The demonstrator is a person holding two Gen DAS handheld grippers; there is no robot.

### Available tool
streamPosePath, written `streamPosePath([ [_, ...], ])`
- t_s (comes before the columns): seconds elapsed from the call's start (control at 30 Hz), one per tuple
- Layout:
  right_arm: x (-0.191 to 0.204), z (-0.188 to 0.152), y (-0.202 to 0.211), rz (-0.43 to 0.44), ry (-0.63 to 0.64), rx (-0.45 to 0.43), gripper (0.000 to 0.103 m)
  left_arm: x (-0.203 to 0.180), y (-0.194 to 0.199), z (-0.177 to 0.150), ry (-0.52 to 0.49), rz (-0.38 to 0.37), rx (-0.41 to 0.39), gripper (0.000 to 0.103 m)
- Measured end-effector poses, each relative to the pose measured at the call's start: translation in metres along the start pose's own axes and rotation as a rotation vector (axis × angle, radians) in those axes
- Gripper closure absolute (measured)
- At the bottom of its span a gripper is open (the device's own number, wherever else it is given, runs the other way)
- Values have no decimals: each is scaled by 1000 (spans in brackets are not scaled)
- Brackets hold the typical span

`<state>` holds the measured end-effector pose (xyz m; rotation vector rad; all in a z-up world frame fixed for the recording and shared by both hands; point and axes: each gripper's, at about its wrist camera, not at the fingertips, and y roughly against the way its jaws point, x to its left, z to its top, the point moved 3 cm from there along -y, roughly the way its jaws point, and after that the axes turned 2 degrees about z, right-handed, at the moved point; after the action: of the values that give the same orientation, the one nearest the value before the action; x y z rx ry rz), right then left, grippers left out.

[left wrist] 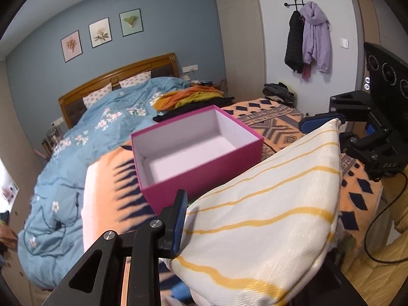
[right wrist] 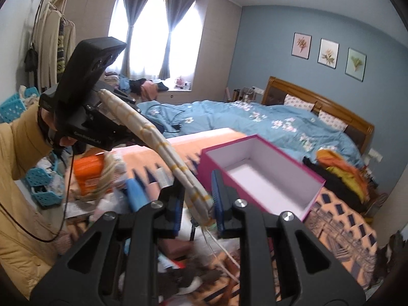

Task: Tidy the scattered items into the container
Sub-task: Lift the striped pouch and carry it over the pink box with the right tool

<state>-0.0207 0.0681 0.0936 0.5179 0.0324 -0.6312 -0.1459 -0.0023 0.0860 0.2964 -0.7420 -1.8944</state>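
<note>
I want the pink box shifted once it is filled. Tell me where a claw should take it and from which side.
Take the pink box by the top of one long wall, coming from above with one finger inside and one outside. It stands open with no lid, its white inside is empty, and its thin upright walls suit a pinch. Both claws are now shut on the striped cloth.

White lettering reading "GenRobot.AI" (the middle letters are blurred, so the spelling is only probable) stands on the black body of the left gripper (right wrist: 128,117), seen from the right wrist. In the left wrist view, the black housing of the right gripper (left wrist: 320,121) bears small raised letters that look like "DAS". Nothing else can be read.
</note>
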Motion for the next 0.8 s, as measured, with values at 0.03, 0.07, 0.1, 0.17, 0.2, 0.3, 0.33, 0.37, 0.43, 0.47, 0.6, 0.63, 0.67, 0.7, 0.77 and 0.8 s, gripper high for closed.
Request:
streamPosePath([
  [0.03, -3, 3, -3, -14, 10, 1, 80, 3, -3, 5, 2, 2, 0, 75],
  [0.07, -6, 5, -6, -29, 23, 1, 80, 6, -5, 9, 3, 4, 0, 75],
  [0.1, -9, 9, -8, -42, 31, 2, 80, 8, -8, 13, 4, 8, 0, 75],
  [0.17, -18, 15, -13, -62, 39, 2, 80, 15, -16, 22, 5, 21, -1, 75],
  [0.2, -21, 17, -16, -74, 44, 3, 80, 18, -20, 26, 9, 20, 1, 75],
  [0.3, -34, 24, -25, -101, 50, 10, 80, 28, -31, 34, 34, 10, 12, 75],
  [0.33, -38, 25, -28, -109, 53, 13, 80, 31, -35, 35, 43, 6, 17, 75],
  [0.37, -41, 26, -31, -116, 56, 16, 80, 34, -40, 37, 53, 1, 23, 75],
  [0.43, -49, 27, -38, -125, 60, 23, 80, 40, -47, 40, 69, -4, 33, 75],
  [0.47, -52, 28, -41, -129, 60, 25, 80, 42, -51, 41, 75, -4, 37, 75],
  [0.6, -67, 33, -54, -147, 58, 31, 80, 52, -63, 48, 92, 5, 50, 75],
  [0.63, -71, 35, -58, -152, 58, 31, 79, 55, -67, 51, 100, 6, 55, 75],
  [0.67, -75, 37, -62, -157, 56, 33, 79, 59, -71, 53, 110, 6, 60, 75],
  [0.7, -80, 39, -66, -161, 52, 37, 79, 62, -75, 56, 120, 6, 65, 75],
  [0.77, -94, 43, -77, -163, 40, 50, 79, 70, -87, 60, 146, 2, 86, 75],
  [0.8, -99, 45, -82, -166, 38, 54, 79, 73, -93, 62, 154, 0, 95, 75],
])
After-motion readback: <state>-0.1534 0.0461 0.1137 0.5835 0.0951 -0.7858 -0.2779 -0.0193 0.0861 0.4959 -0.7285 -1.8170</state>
